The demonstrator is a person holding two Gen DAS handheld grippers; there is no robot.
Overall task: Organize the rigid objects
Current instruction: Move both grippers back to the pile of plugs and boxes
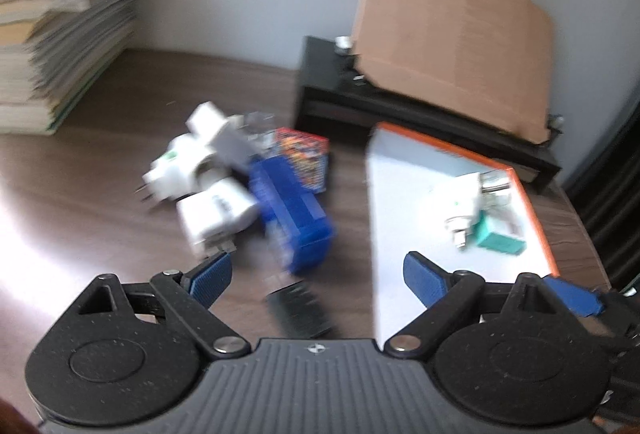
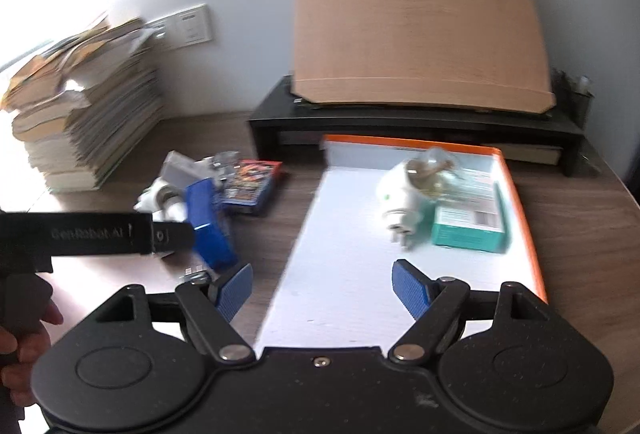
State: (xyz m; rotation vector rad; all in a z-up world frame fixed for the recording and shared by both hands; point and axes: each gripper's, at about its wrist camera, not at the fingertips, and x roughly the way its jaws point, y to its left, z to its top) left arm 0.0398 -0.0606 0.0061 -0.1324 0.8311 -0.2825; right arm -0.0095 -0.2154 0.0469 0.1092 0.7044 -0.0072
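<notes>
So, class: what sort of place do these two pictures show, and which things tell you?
Probably a home or office desk: a tall stack of books and papers, a black monitor riser against the wall, and wall sockets.

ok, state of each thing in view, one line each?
left gripper: open, nothing between the fingers
right gripper: open, nothing between the fingers
tray: on the desk, holds two items
white plug: in the tray, lying on its side
teal box: in the tray, flat, beside the plug
blue box: on the desk, outside the tray
white adapters: heaped on the desk
cardboard: leaning on the black stand
</notes>
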